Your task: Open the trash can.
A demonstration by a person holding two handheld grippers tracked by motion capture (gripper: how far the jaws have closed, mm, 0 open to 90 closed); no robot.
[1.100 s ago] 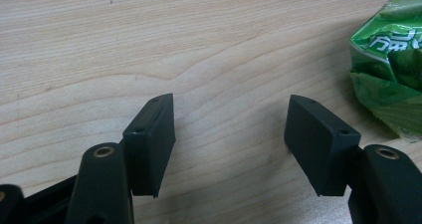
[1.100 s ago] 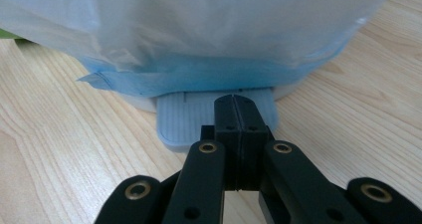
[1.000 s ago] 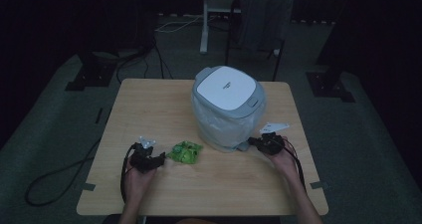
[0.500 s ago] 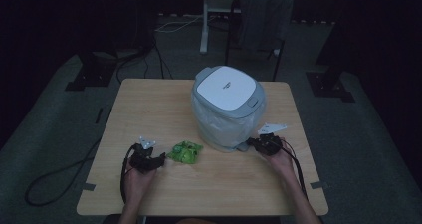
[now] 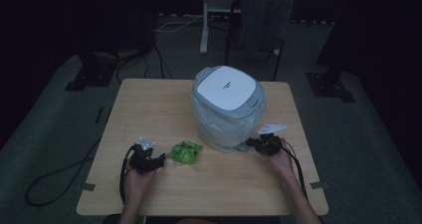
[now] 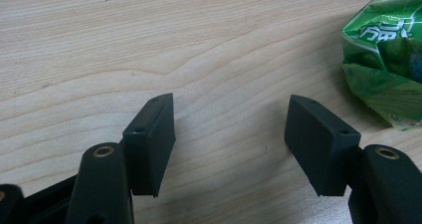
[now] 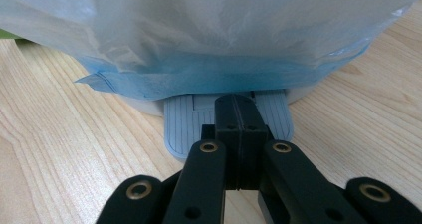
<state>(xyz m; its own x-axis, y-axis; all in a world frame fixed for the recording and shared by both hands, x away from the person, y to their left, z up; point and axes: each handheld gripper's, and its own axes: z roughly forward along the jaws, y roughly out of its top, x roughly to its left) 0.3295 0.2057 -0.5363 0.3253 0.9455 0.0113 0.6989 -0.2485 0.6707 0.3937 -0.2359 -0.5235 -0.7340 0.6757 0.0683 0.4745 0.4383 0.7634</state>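
- Here, in the high view, the pedal bin (image 5: 228,107) stands on the table (image 5: 149,99) with its lid down; the green wrapper (image 5: 185,152) lies just beside it, not yet thrown in.
- In the left gripper view, the left gripper (image 6: 230,134) is released, its jaws wide over bare wood, the wrapper near but untouched.
- In the right gripper view, the right gripper (image 7: 238,122) is clenched on nothing, its tips over the grey pedal (image 7: 181,127). Pressing, picking and dropping seem still left.
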